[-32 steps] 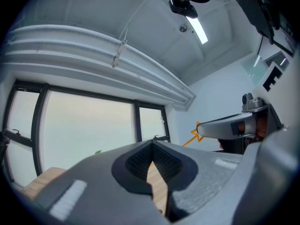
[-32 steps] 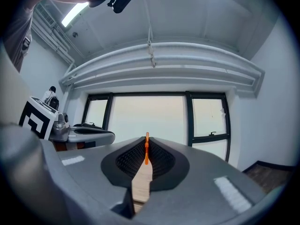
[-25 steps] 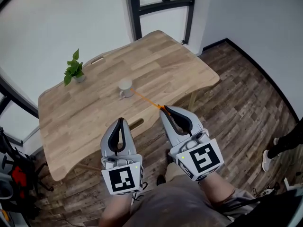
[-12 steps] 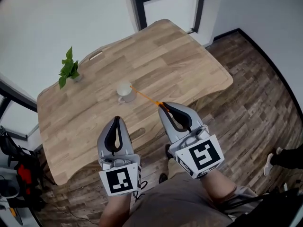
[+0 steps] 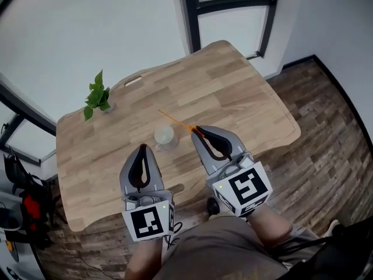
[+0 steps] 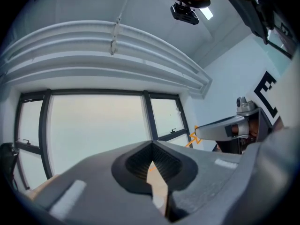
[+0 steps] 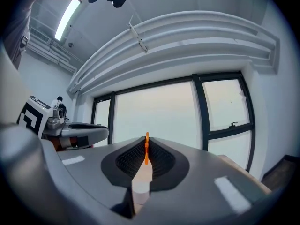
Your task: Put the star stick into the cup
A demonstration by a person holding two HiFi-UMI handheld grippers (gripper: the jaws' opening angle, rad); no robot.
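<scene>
Star stick (image 5: 178,121) slants toward 10 o'clock from the right gripper (image 5: 195,130), whose jaws pinch its near end. A wooden table (image 5: 233,98) lies below. The left gripper (image 5: 143,147), jaws together, grips nothing. A plant (image 5: 96,95) stands at the table's 10 o'clock corner. The cup (image 5: 165,136) sits at 1 o'clock from the left gripper; the stick seems to pass above it, not inside.

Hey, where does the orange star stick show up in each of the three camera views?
Head view: the star stick runs up-left from the right gripper, near the middle.
Left gripper view: right of centre, its star at the right gripper's tip.
Right gripper view: dead centre, end-on between that gripper's shut jaws.
Shared landmark: the black window frame.
</scene>
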